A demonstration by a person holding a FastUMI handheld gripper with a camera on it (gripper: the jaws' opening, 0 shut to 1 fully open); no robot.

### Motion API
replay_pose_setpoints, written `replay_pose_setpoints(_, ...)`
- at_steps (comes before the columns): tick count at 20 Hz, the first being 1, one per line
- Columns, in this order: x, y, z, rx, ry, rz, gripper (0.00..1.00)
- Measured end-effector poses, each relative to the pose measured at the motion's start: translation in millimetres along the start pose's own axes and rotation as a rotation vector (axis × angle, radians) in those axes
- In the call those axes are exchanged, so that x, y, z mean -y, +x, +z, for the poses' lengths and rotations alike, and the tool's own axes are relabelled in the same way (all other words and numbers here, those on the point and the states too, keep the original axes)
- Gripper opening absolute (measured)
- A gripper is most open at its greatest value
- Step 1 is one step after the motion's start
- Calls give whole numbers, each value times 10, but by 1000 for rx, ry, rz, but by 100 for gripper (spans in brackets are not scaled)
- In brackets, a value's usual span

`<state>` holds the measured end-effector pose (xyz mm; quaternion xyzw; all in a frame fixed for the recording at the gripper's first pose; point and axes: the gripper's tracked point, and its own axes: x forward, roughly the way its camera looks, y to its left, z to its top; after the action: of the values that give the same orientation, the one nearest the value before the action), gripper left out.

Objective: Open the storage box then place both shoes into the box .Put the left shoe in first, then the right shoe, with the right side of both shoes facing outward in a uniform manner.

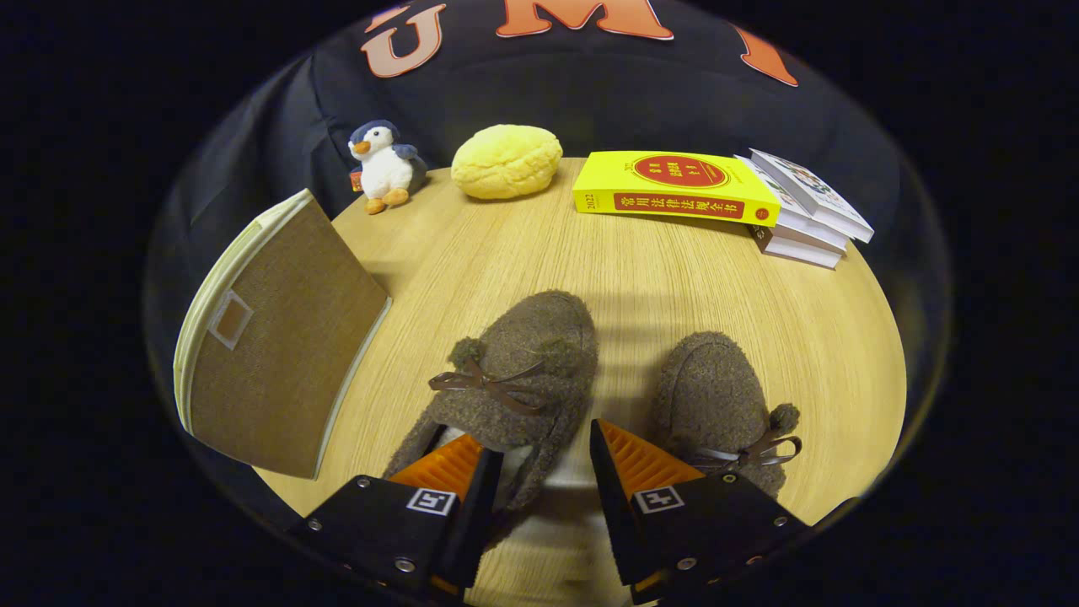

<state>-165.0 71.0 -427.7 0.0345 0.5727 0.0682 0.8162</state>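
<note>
Gripper [539,459]: fingers standing apart, straddling the fuzzy left shoe's [514,379] side wall, lower centre.
Right shoe [716,405]: lying lower right, woolly, bow-tied.
Storage box [278,354]: woven fabric, sitting closed, left.

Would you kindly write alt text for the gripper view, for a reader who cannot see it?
The gripper, fingers open, straddles one side wall of the left fuzzy brown slipper on a wooden table; the other slipper lies beside it. A brown fabric storage box stands further left, with a toy penguin, yellow bun and books beyond.
</note>
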Motion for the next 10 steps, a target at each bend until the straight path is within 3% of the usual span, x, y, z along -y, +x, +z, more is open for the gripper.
replay_pose_setpoints(6, 40, 61, 91, 42, 74, -55, 15)
replay_pose_setpoints(8, 14, 50, 106, 42, 81, -50, 6)
replay_pose_setpoints(10, -48, -15, 158, 44, 90, -40, 4)
